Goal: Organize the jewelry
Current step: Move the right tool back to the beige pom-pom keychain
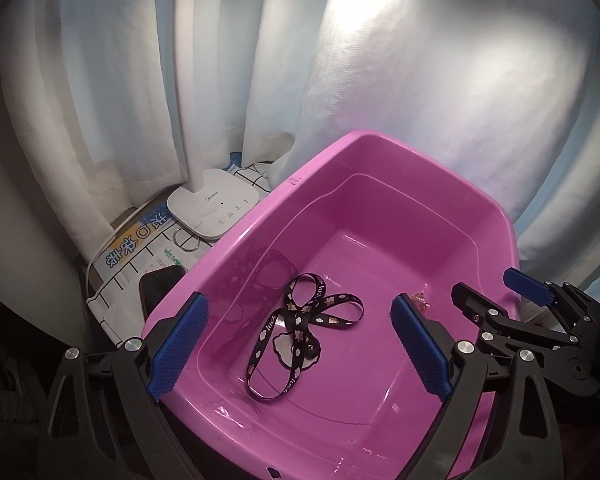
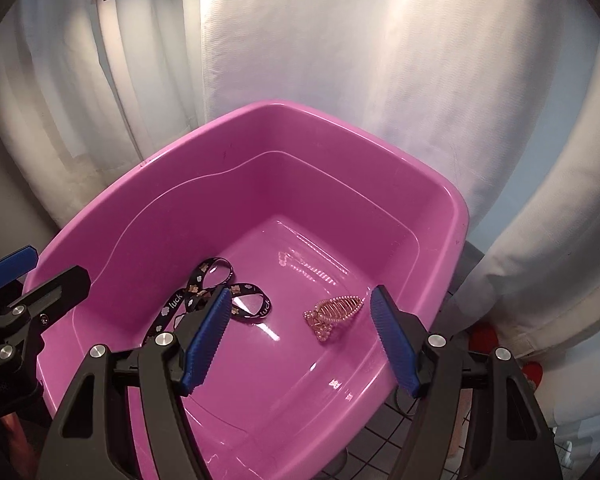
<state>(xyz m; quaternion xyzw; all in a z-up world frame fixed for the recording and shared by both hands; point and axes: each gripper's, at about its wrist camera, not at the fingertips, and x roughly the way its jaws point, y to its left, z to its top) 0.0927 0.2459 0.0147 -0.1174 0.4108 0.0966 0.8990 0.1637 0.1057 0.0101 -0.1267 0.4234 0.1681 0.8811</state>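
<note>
A pink plastic tub (image 1: 380,200) holds a black patterned lanyard (image 1: 300,332) with "luck" printed on it. A rose-gold beaded hair clip (image 2: 334,314) lies on the tub floor to the lanyard's right; in the left wrist view only a bit of the clip (image 1: 420,298) shows. My left gripper (image 1: 300,344) is open and empty above the lanyard. My right gripper (image 2: 300,336) is open and empty above the tub (image 2: 260,128), with the hair clip between its fingers. The lanyard (image 2: 220,296) lies partly behind its left finger. Each gripper shows at the edge of the other's view.
A white lamp base (image 1: 214,206) stands left of the tub on printed sheets, with a metal ring (image 1: 186,240) and a dark phone (image 1: 160,284) beside it. White curtains hang close behind. A red item (image 2: 486,336) lies to the tub's right.
</note>
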